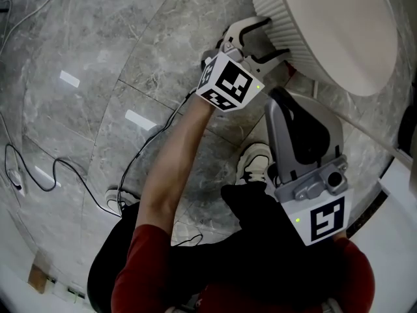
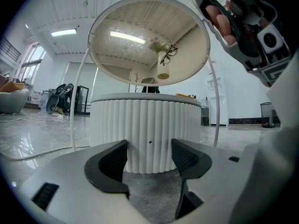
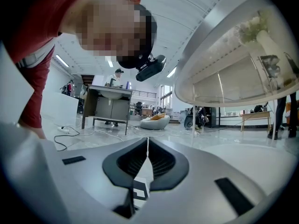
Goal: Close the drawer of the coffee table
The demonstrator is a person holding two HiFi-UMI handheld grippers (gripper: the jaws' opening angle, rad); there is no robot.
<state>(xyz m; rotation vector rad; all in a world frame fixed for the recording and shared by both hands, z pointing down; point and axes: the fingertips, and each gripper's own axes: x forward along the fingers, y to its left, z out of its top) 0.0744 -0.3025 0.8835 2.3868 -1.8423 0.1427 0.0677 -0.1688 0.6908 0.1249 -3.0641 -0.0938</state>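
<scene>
The round white coffee table (image 1: 339,18) stands at the top right of the head view, with a ribbed side wall (image 1: 266,5). In the left gripper view that ribbed drum (image 2: 149,125) fills the middle, with a small dark hole in it; I cannot make out a drawer seam. My left gripper (image 1: 264,41) is open just short of the wall, and its jaws (image 2: 149,160) frame the drum without touching it. My right gripper (image 1: 287,103) is held back near the body, shut with nothing in it (image 3: 146,153).
Black cables (image 1: 39,175) trail over the grey marble floor at the left. The person's shoe (image 1: 255,162) rests by the table's base. Thin metal legs (image 2: 77,106) hold a round upper top (image 2: 149,41) above the drum. A desk (image 3: 110,101) stands far off.
</scene>
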